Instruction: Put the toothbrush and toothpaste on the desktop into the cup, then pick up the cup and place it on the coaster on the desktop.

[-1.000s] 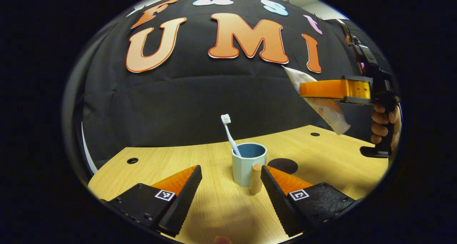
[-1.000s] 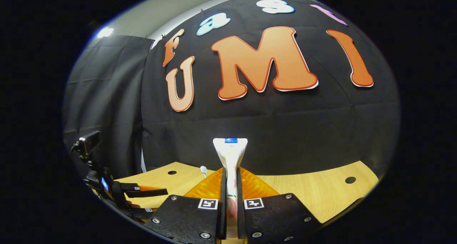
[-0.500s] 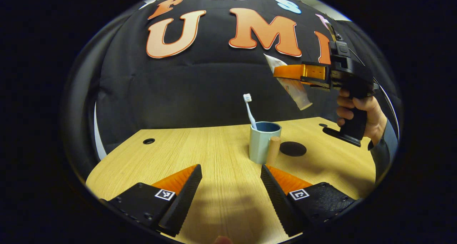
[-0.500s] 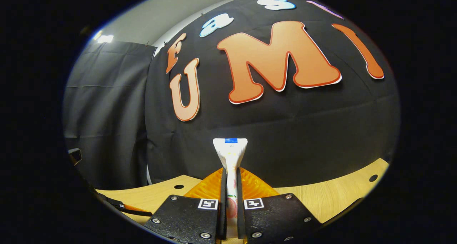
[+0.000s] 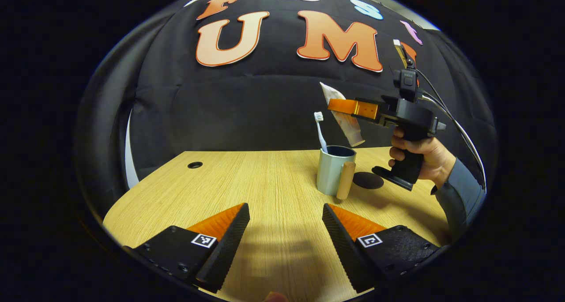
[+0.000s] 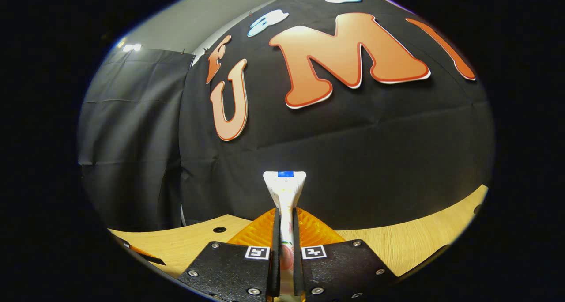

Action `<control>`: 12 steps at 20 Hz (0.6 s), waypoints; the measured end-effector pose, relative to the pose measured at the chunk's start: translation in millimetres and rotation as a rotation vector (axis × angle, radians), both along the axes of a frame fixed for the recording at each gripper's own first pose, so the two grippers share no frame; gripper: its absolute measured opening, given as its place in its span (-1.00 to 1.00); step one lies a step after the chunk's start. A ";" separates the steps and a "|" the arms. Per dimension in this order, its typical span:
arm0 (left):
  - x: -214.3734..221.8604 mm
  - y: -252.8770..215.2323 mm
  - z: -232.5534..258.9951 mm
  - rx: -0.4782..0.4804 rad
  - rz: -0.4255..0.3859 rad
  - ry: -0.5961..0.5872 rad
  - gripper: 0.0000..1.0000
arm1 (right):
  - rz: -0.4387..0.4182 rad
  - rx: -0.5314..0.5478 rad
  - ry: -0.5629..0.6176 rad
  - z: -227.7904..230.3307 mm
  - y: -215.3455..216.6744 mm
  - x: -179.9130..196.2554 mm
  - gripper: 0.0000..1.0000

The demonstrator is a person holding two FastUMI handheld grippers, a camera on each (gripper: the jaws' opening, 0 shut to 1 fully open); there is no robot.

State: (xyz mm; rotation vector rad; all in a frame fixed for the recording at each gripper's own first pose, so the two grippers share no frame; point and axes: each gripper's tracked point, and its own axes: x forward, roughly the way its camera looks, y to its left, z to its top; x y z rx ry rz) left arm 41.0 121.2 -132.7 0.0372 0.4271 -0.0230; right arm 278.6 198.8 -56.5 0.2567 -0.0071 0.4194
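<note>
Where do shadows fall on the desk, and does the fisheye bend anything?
Left gripper view: soft shadows lie on the desk between the left gripper jaws and beside the cup; the desk's edge curves. Right gripper view: its far edge bows.

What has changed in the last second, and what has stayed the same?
The right gripper has carried the toothpaste toward the cup; its lower end now hangs just above the cup's rim. The left gripper has drawn back, so the cup looks farther away. Unchanged: the right fingers remain shut on the toothpaste, the left ones open, the toothbrush stands in the cup, and the coaster lies beside it.
</note>
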 end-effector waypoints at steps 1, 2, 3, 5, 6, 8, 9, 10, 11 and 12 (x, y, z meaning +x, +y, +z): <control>-2.0 -0.1 -1.9 -0.007 0.002 0.004 0.99 | 0.004 0.007 -0.001 -1.7 1.2 3.3 -0.76; -2.5 -0.7 -3.7 -0.012 0.005 0.012 1.00 | 0.007 0.013 -0.006 -3.6 2.4 5.9 -0.76; -4.5 0.3 -6.9 -0.014 0.009 0.019 1.00 | 0.008 0.011 -0.008 -5.6 3.5 7.0 -0.76; -4.8 2.0 -9.2 -0.019 0.018 0.025 1.00 | 0.013 -0.007 -0.007 -13.4 7.3 8.5 -0.76; -3.9 2.5 -10.1 -0.021 0.022 0.026 1.00 | 0.016 -0.016 -0.001 -17.2 8.4 8.3 -0.76; -3.5 0.7 -11.9 -0.027 0.027 0.031 0.99 | 0.013 -0.031 0.026 -26.6 7.9 8.7 -0.76; -4.1 0.1 -13.2 -0.029 0.026 0.033 0.96 | 0.016 -0.030 0.040 -30.9 8.4 8.4 -0.75; -3.3 0.2 -11.9 -0.036 0.026 0.033 0.96 | 0.022 -0.035 0.051 -33.4 10.0 5.3 -0.73; -3.3 -1.4 -10.4 -0.040 0.024 0.033 0.96 | 0.022 -0.048 0.058 -35.8 8.7 2.3 -0.70; -4.0 -2.2 -7.9 -0.047 0.023 0.031 0.96 | 0.016 -0.063 0.065 -38.1 7.3 0.7 -0.70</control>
